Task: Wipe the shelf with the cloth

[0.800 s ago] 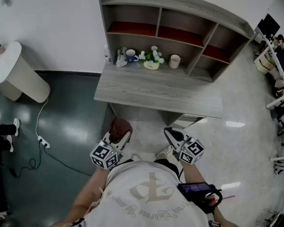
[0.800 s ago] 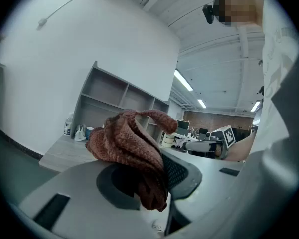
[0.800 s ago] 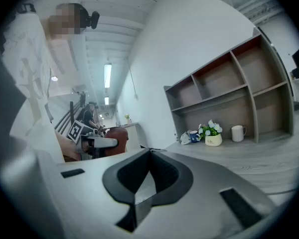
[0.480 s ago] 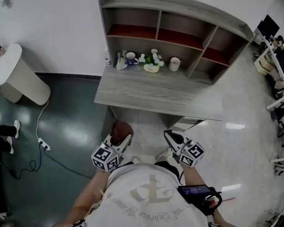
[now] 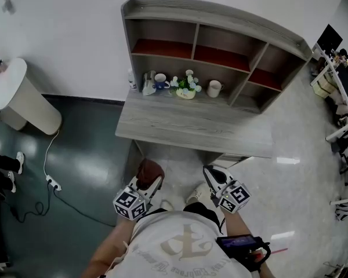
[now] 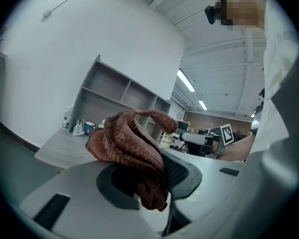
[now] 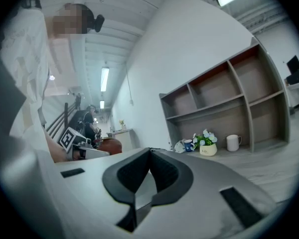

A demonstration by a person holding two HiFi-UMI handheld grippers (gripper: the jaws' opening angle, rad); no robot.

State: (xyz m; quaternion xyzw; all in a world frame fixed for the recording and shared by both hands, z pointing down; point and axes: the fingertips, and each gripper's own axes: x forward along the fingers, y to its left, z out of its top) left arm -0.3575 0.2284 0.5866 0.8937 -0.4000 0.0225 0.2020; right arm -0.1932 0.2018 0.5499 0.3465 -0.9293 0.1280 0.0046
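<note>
The shelf (image 5: pixel 220 45) stands ahead of the left hand-held gripper (image 5: pixel 149 180), which clamps the brown cloth (image 5: pixel 149 169). The right hand-held gripper (image 5: pixel 213 175) is closed and empty.

Left gripper (image 5: pixel 150 180) held low, near the body, jaws clamped on bunched cloth (image 5: pixel 149 169). Right gripper (image 5: pixel 213 173) level with it to the right, jaws together, nothing between. Both point away from the body.
</note>
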